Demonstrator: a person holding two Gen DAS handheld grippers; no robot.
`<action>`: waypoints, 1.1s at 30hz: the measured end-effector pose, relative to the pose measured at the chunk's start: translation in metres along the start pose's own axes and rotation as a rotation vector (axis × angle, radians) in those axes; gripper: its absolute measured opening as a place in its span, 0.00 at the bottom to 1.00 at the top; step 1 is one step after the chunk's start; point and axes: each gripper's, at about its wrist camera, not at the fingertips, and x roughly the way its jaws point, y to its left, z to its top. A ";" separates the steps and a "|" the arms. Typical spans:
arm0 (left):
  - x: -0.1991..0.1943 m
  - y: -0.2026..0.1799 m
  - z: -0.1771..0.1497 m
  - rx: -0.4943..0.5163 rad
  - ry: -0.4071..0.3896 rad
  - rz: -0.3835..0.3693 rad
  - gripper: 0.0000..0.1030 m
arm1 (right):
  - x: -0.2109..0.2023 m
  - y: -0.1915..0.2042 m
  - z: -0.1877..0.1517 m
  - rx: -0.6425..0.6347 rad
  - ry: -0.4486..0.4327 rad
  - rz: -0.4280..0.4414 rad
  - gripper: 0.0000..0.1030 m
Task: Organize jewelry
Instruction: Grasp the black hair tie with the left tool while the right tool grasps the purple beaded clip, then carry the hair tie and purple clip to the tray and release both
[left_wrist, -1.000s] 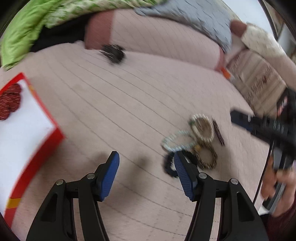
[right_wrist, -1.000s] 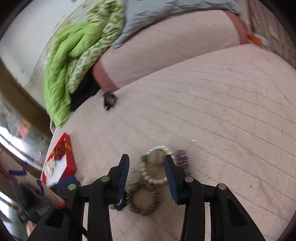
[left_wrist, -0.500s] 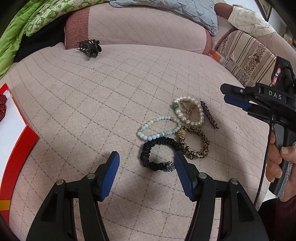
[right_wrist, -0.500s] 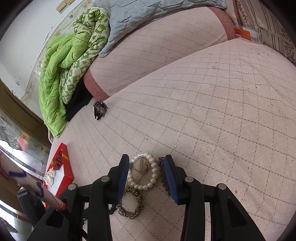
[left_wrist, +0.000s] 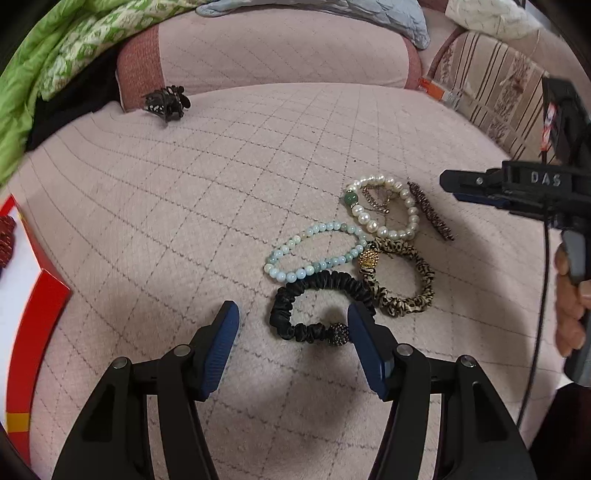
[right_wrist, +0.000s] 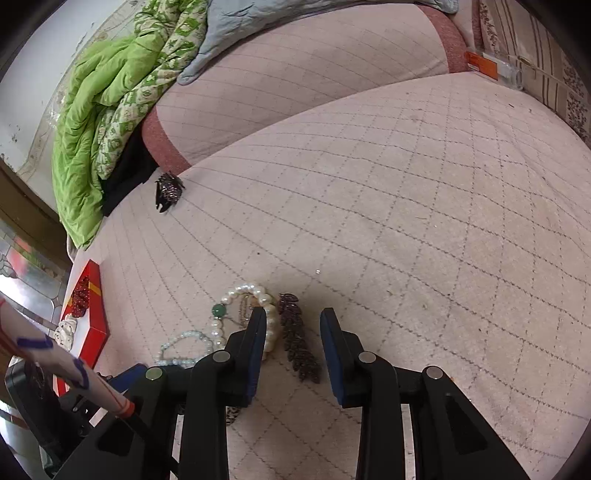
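A cluster of jewelry lies on the pink quilted cushion (left_wrist: 221, 177): a black scrunchie (left_wrist: 317, 306), a pale blue bead bracelet (left_wrist: 314, 251), a pearl bracelet (left_wrist: 384, 210), a leopard scrunchie (left_wrist: 402, 284) and a dark purple leaf hair clip (left_wrist: 430, 216). My left gripper (left_wrist: 293, 336) is open, its jaws either side of the black scrunchie. My right gripper (right_wrist: 293, 332) is open, straddling the leaf hair clip (right_wrist: 299, 343), with the pearl bracelet (right_wrist: 255, 310) beside its left finger. The right gripper also shows in the left wrist view (left_wrist: 476, 188).
A red box with a white inside (left_wrist: 33, 325) lies at the left, holding a red ornament (left_wrist: 5, 240). A dark hair claw (left_wrist: 166, 99) sits near the back cushion. A green blanket (right_wrist: 96, 122) and a grey pillow lie at the back.
My left gripper has swung right and closer to the black scrunchie. My right gripper has shifted right from over the pearl bracelet to over the leaf hair clip.
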 end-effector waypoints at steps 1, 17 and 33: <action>0.001 -0.004 0.000 0.009 -0.002 0.023 0.57 | 0.000 0.000 -0.001 -0.003 0.003 -0.005 0.32; -0.008 0.017 0.004 -0.063 -0.039 -0.008 0.06 | 0.020 0.015 -0.008 -0.101 0.059 -0.033 0.32; -0.033 0.022 0.010 -0.089 -0.142 -0.036 0.06 | 0.036 0.029 -0.011 -0.237 0.093 -0.141 0.15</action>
